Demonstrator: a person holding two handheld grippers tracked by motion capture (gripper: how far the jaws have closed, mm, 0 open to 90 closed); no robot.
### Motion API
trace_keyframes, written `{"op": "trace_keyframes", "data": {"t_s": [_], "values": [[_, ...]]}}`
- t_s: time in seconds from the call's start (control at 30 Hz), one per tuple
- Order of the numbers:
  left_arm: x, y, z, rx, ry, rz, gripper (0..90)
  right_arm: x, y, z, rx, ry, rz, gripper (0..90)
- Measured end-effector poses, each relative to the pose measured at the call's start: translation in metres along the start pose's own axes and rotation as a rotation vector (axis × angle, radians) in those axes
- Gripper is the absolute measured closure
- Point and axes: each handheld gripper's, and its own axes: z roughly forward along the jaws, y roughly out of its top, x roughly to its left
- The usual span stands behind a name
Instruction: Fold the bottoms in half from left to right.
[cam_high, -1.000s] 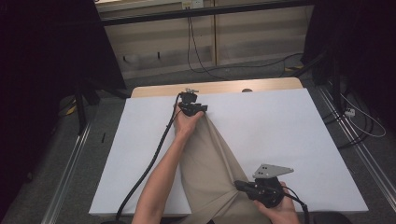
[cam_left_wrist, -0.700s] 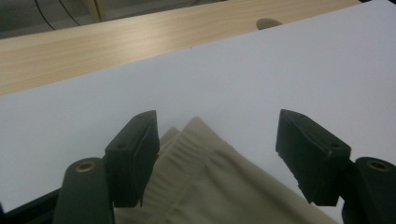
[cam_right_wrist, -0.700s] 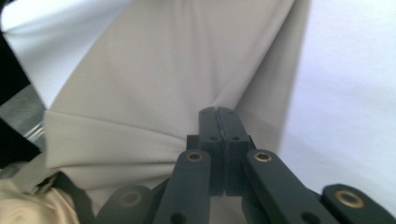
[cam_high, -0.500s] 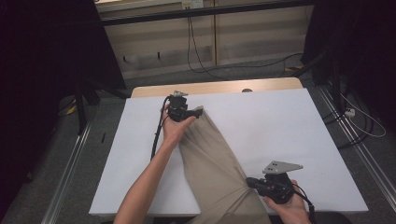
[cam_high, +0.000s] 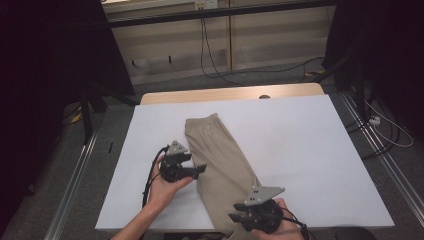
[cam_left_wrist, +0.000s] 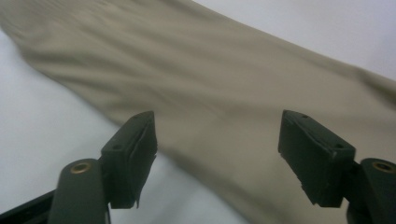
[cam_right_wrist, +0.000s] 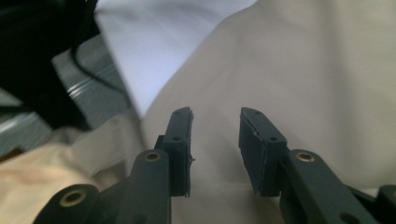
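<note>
Beige trousers (cam_high: 220, 160) lie folded lengthwise across the white table (cam_high: 310, 150), left gripper (cam_high: 199, 170) spread wide at their left edge, right gripper (cam_high: 236, 219) parted over their near end

No legible text, label, brand, number or sign anywhere: none on the beige cloth (cam_high: 220, 160) before me, none on the white table cover (cam_high: 300, 150), none on my own jaws.
</note>
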Motion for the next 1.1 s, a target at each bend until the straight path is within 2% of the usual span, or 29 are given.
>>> {"op": "trace_keyframes", "data": {"t_s": [0.07, 0.1, 0.17, 0.27, 0.33, 0.37, 0.4, 0.47, 0.53, 0.57, 0.6, 0.67, 0.7, 0.77, 0.87, 0.9, 0.97, 1.07, 1.1], "values": [[-0.013, -0.014, -0.011, 0.003, -0.047, 0.011, 31.2, 0.003, -0.003, 0.001, 0.011, 0.004, -0.005, 64.7], [-0.019, -0.02, -0.016, 0.013, -0.066, 0.021, 34.6, 0.007, -0.01, 0.001, 0.029, 0.015, -0.015, 64.3], [-0.03, -0.033, -0.022, 0.024, -0.105, 0.024, 38.5, 0.01, -0.017, -0.001, 0.036, 0.008, -0.023, 63.2], [-0.047, -0.041, -0.022, 0.058, -0.153, 0.043, 40.6, 0.012, -0.022, -0.004, 0.036, -0.001, -0.032, 62.8], [-0.061, -0.042, -0.016, 0.079, -0.176, 0.088, 42.7, 0.014, -0.026, -0.008, 0.029, -0.011, -0.029, 62.9], [-0.067, -0.042, -0.011, 0.086, -0.172, 0.118, 42.8, 0.015, -0.03, -0.013, 0.025, -0.033, -0.036, 67.6], [-0.072, -0.042, -0.007, 0.1, -0.164, 0.139, 42.8, 0.015, -0.03, -0.013, 0.025, -0.033, -0.036, 67.6], [-0.078, -0.042, -0.001, 0.094, -0.139, 0.156, 39.5, 0.015, -0.034, -0.016, 0.019, -0.057, -0.041, 68.5], [-0.081, -0.042, 0.002, 0.096, -0.116, 0.184, 39.5, 0.013, -0.038, -0.021, 0.011, -0.07, -0.018, 68.0], [-0.082, -0.042, 0.002, 0.091, -0.114, 0.18, 39.5, 0.013, -0.041, -0.024, 0.005, -0.075, -0.006, 67.6], [-0.082, -0.043, 0.002, 0.095, -0.108, 0.193, 40.0, 0.012, -0.044, -0.027, 0.003, -0.079, 0.001, 67.7], [-0.082, -0.044, 0.002, 0.085, -0.105, 0.195, 40.1, 0.012, -0.05, -0.033, -0.001, -0.097, 0.016, 70.3], [-0.082, -0.043, 0.002, 0.084, -0.107, 0.192, 41.6, 0.01, -0.053, -0.04, -0.005, -0.114, 0.033, 75.8], [-0.081, -0.044, 0.002, 0.077, -0.101, 0.178, 42.8, 0.009, -0.055, -0.042, 0.0, -0.128, 0.041, 78.2], [-0.079, -0.044, 0.001, 0.078, -0.108, 0.176, 45.1, 0.004, -0.06, -0.05, -0.021, -0.149, 0.087, 76.7], [-0.078, -0.044, 0.001, 0.081, -0.112, 0.18, 45.1, 0.003, -0.061, -0.053, -0.021, -0.219, 0.101, 68.4], [-0.079, -0.044, 0.001, 0.082, -0.113, 0.172, 45.1, 0.001, -0.062, -0.053, -0.017, -0.223, 0.1, 69.7], [-0.079, -0.044, 0.001, 0.082, -0.105, 0.18, 45.1, -0.004, -0.061, -0.052, -0.018, -0.197, 0.14, 69.4], [-0.079, -0.044, 0.001, 0.082, -0.104, 0.178, 45.1, -0.002, -0.058, -0.048, -0.01, -0.208, 0.118, 72.9]]}}
